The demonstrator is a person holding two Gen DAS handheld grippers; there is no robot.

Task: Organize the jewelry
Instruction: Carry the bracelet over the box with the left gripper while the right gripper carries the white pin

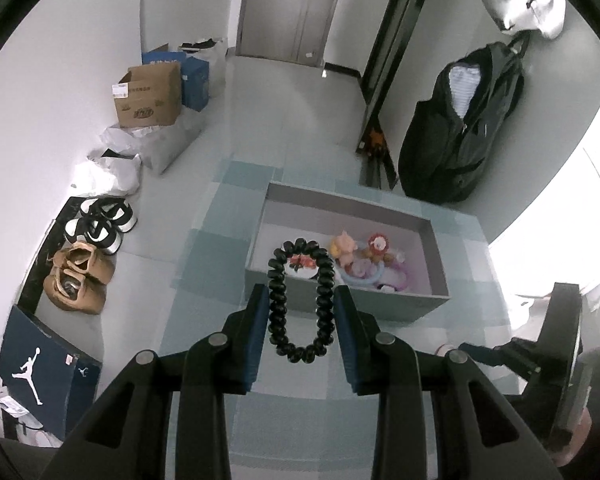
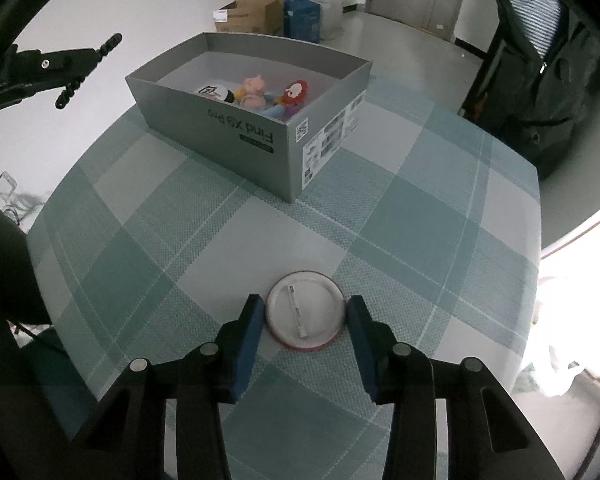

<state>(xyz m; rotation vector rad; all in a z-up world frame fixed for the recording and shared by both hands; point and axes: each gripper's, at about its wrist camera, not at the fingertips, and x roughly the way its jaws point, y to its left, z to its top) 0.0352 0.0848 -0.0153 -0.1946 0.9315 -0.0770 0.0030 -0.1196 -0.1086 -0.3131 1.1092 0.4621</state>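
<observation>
Left gripper [image 1: 302, 300] holds a black spiral hair tie [image 1: 301, 300] in the air; right gripper [image 2: 305, 314] is around a round pin badge [image 2: 305, 310].

The blue pads of the left one press the tie from both sides, and its loop hangs in front of the grey box [image 2: 260, 136]. The right jaws stand narrow beside the badge, which lies back side up on the checked tablecloth [image 2: 400, 216]; whether the pads touch its rim I cannot tell. In the box lie small plush charms [image 2: 274, 94] and another badge [image 2: 214, 92].
</observation>
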